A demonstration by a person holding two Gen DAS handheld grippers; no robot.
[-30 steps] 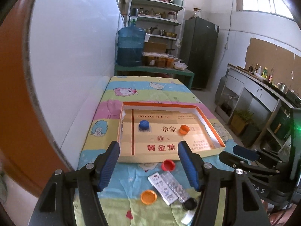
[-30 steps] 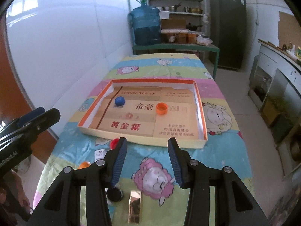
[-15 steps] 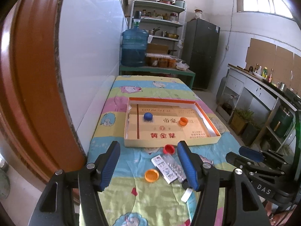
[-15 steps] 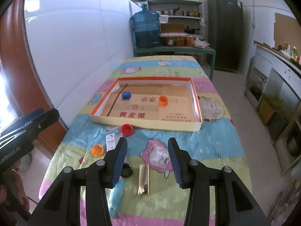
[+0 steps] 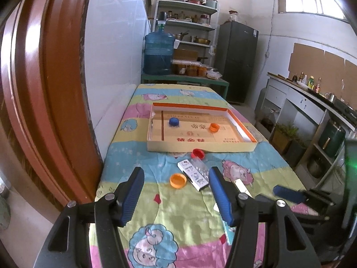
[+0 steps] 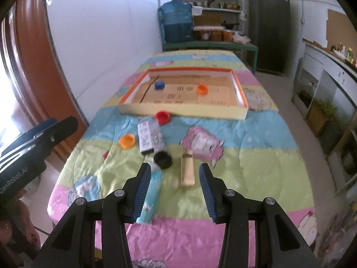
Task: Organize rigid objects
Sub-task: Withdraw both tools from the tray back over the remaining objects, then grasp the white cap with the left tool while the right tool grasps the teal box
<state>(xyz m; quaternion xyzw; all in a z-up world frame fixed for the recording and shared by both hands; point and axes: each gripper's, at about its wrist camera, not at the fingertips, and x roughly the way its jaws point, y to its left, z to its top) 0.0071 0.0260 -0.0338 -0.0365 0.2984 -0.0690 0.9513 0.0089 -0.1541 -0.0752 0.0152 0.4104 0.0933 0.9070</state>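
A shallow orange-rimmed cardboard tray (image 5: 200,148) (image 6: 178,110) lies on the cartoon-print cloth, with a blue cap (image 5: 173,121) and an orange cap (image 5: 214,127) inside. In front of it sit a red cap (image 5: 198,153), a second orange cap (image 5: 178,180), a white pill box (image 5: 191,174) with a blister strip, a black cap (image 6: 163,159), a beige tube (image 6: 187,167) and a light blue packet (image 6: 150,197). My left gripper (image 5: 176,170) hovers near the table's front edge, its jaws closing with nothing between them. My right gripper (image 6: 175,166) stands open and empty, above the black cap and tube.
A white wall and a brown door frame (image 5: 44,89) run along the table's left side. A green bench with a blue water jug (image 5: 158,54) stands beyond the far end. A counter (image 5: 312,96) lines the right side of the room, and floor lies right of the table.
Both grippers have drawn back from the tray toward the table's near edge, so the loose items in front of it now show in full. The left jaws are slightly narrower.
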